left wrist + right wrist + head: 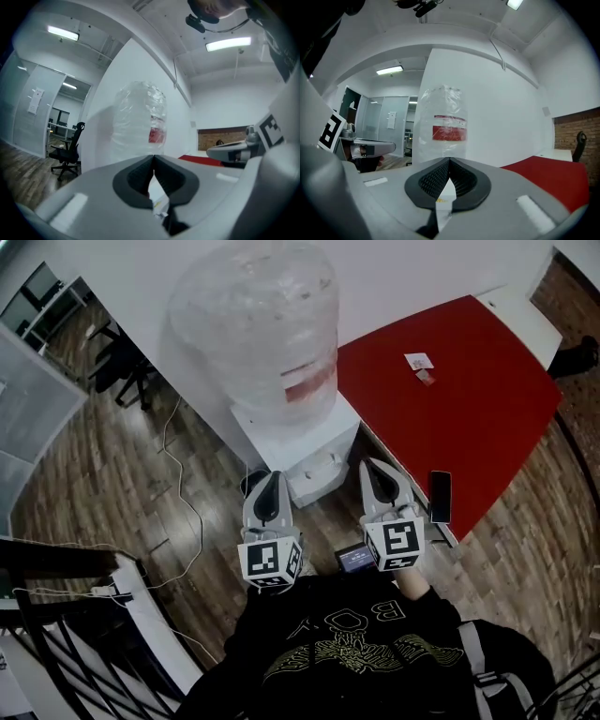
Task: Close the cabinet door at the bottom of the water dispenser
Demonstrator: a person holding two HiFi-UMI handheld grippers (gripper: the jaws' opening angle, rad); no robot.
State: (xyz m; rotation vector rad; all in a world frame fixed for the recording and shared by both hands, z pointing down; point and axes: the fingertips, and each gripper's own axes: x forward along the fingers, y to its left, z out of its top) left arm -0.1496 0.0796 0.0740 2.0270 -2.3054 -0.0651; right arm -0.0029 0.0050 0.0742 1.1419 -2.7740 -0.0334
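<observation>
Left gripper [270, 479], right gripper [373, 468]: both jaws pressed together, empty. Both face the water dispenser [298, 442], beside the red bench [450, 399] edge.

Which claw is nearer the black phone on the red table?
The right claw: it is just beside the phone, while the left claw is farther off, beyond the right one.

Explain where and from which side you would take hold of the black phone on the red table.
The black phone is probably best taken across its narrow width, closing on the two long edges and coming straight down from above. It lies flat on the red table by its edge, so only its thin sides offer a hold. The right claw, shut, is nearest and must open first.
</observation>
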